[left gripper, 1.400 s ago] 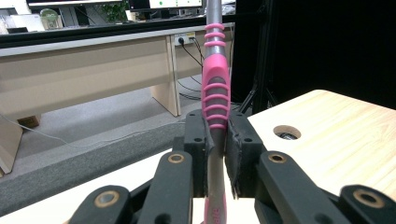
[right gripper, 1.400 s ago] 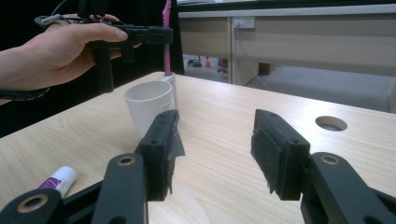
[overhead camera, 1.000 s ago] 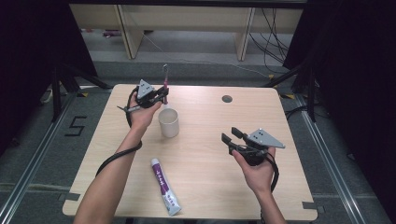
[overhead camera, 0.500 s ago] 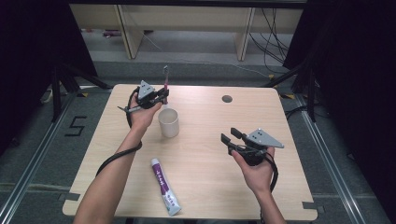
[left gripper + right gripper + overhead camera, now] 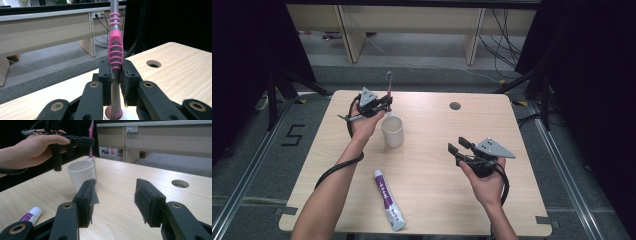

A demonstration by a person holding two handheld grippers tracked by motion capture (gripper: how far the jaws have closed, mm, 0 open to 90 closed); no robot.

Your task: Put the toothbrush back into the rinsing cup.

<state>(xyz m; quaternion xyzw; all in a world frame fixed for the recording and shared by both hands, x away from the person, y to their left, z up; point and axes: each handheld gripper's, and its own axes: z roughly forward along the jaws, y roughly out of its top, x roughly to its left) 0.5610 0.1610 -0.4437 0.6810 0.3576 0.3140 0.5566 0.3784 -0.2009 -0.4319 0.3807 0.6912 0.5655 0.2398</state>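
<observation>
A pink and grey toothbrush stands upright in my left gripper, which is shut on its handle. Its lower end dips at the far rim of a white cup, whose edge shows under the jaws. In the right gripper view the toothbrush rises just behind the cup. My right gripper hovers open over the table's right half, with nothing between its pads. A white and purple toothpaste tube lies near the front edge.
The wooden table has a round cable hole at the back right. Beyond the far edge are a grey floor, desk legs and cables. Dark curtains and stand legs flank both sides.
</observation>
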